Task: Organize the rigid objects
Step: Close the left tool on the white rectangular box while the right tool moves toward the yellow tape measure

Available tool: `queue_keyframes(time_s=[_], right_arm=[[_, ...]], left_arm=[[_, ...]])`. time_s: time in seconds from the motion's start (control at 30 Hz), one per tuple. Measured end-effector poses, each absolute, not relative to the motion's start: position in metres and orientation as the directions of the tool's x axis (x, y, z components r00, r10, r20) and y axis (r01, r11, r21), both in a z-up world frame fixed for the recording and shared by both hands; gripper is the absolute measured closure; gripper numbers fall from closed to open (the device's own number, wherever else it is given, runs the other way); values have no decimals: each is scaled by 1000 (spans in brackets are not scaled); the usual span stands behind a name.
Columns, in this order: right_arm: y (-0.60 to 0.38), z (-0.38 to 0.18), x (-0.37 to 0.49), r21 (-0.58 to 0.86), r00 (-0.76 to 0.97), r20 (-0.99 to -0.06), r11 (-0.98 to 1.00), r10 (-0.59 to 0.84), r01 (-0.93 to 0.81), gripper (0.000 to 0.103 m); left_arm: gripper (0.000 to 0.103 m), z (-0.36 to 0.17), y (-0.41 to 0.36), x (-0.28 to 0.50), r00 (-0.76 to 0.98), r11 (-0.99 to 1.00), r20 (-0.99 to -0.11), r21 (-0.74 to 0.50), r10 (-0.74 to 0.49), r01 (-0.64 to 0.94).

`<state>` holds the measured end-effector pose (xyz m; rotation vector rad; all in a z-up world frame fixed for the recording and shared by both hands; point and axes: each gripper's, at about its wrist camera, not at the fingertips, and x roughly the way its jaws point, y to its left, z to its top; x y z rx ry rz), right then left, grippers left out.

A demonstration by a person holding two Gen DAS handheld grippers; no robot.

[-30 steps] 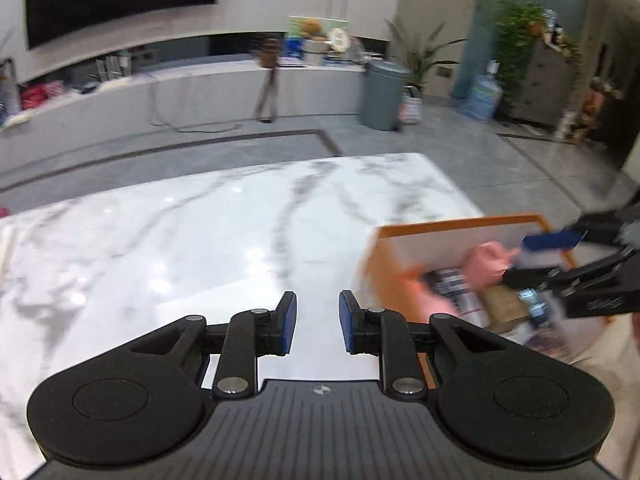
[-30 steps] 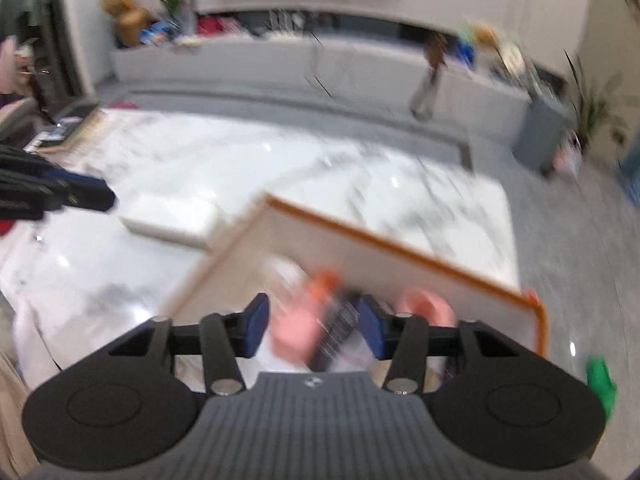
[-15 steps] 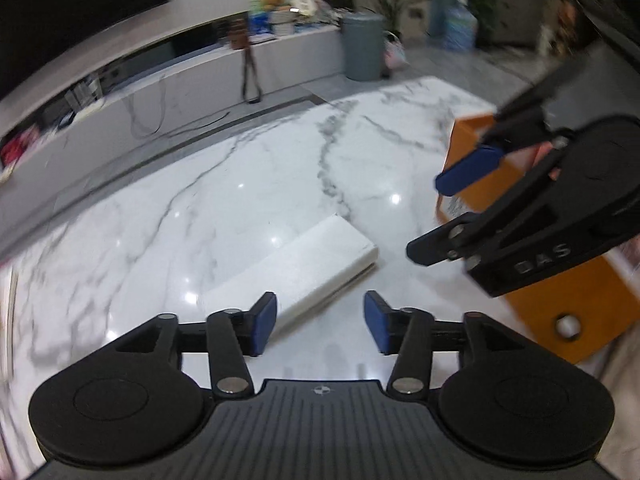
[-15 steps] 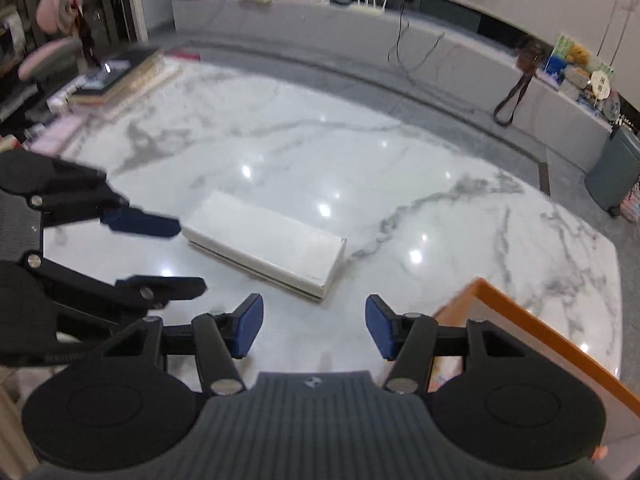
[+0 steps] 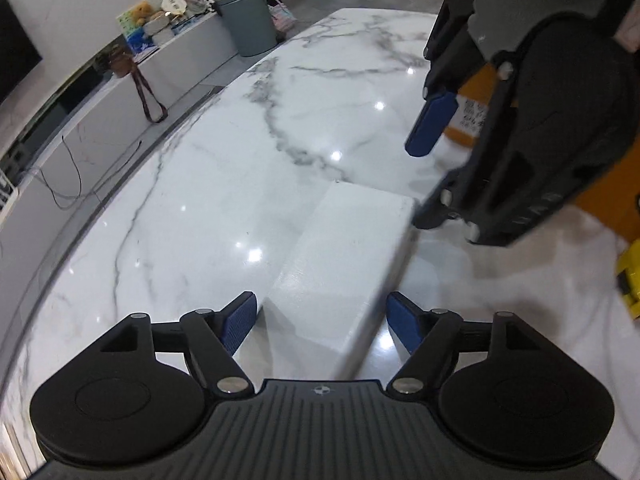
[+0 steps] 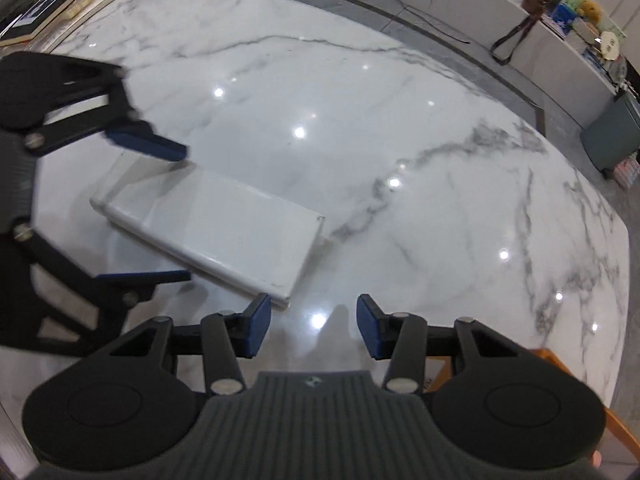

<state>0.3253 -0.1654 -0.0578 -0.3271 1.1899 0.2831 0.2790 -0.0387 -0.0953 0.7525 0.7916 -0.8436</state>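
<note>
box (image 5: 344, 264) lies on table (image 5: 208, 200) between left tool (image 5: 320, 320) fingers, bin (image 5: 600, 184) right

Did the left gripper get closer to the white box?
Yes. The left gripper moved forward over the marble table; its open fingers now straddle the white box.

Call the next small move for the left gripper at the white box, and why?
Probably ease the left gripper a bit further forward, then close. Its blue pads sit open on either side of the near end of the white box, which lies flat on the marble table, but only the tips flank it. The right gripper is open beside the far end, holding nothing.
</note>
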Motion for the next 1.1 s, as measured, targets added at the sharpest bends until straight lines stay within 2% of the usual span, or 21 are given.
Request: queue_keyframes(time_s=[0.17,0.37,0.4,0.47,0.67,0.87,1.07,1.1], right_arm=[[-159,-60,329,-63,318,-945,904,83,-423,56],[-155,-61,327,-42,301,-949,906,96,-422,60],[-155,-61,326,-35,298,-949,909,100,-416,62],[-153,-61,321,-7,288,-950,911,123,-411,71],[-144,-57,289,37,275,-947,908,166,-418,71],[-138,-41,220,68,275,-932,859,236,-507,70],[-149,-30,133,-60,442,-868,835,227,-547,59],[-151,-29,118,-72,479,-846,841,232,-536,60]], left_arm=[[10,-100,-40,295,383,480,-856,188,-349,857],[18,-91,-36,282,375,583,-876,141,-302,800],[19,-89,-34,280,371,615,-884,128,-285,778],[21,-86,-28,272,354,684,-901,93,-252,724],[26,-81,-7,233,270,834,-947,4,-174,551],[34,-81,5,182,209,890,-963,-60,-171,452],[34,-79,5,152,195,909,-970,-51,-144,414],[34,-78,6,149,185,911,-973,-53,-139,408]])
